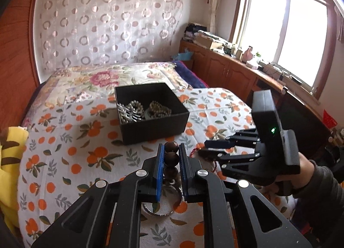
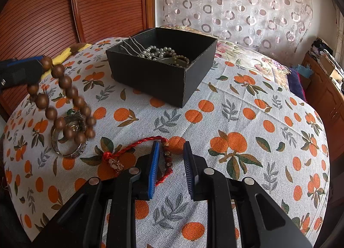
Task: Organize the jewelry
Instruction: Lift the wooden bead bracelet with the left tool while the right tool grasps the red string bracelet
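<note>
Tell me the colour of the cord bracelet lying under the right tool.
Red, on the cord bracelet; clearest in the right wrist view.

Both grippers are matte black, with slotted linkage arms pinned by round silver screws and blue ribbed pads lining the fingers (image 2: 154, 168). The right gripper (image 1: 203, 148) carries a boxy housing with a green light; its hand (image 1: 305, 167) shows bare skin above a dark grey sleeve.

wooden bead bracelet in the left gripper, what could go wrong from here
1. The wooden bead bracelet dangles in a long loop from the left gripper; its low end could snag the silver bangle lying under it.
2. On the way to the black box, the swinging loop might catch the rim instead of dropping inside.
</note>
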`<state>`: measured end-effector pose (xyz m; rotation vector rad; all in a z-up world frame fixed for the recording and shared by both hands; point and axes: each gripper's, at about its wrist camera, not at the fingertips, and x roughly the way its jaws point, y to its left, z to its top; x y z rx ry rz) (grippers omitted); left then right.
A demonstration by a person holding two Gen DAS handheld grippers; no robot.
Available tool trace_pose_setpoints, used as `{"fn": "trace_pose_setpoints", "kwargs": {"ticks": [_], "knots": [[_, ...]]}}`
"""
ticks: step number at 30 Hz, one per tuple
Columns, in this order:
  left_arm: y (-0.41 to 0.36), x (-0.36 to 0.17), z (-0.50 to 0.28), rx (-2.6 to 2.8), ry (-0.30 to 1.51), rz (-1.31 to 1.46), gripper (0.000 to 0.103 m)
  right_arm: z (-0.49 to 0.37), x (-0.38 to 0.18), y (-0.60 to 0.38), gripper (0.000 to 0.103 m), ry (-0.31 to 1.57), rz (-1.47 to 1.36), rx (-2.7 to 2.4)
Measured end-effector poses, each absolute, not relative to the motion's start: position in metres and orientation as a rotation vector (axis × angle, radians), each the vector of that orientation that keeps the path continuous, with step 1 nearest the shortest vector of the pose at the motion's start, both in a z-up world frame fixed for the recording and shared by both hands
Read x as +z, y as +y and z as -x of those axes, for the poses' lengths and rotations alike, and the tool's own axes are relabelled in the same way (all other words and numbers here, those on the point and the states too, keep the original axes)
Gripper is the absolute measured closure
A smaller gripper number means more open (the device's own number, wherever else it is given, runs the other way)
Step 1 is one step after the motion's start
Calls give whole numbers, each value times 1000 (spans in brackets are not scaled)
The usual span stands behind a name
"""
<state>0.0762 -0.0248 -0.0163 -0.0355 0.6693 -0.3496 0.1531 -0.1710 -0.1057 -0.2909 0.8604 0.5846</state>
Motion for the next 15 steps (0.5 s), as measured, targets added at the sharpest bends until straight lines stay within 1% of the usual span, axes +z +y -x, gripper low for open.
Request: {"fn": "trace_pose_setpoints", "kwargs": {"ticks": [15], "knots": [[-15, 0, -71, -322, 620, 34, 91, -152, -105, -171, 78, 860, 292, 584]]}}
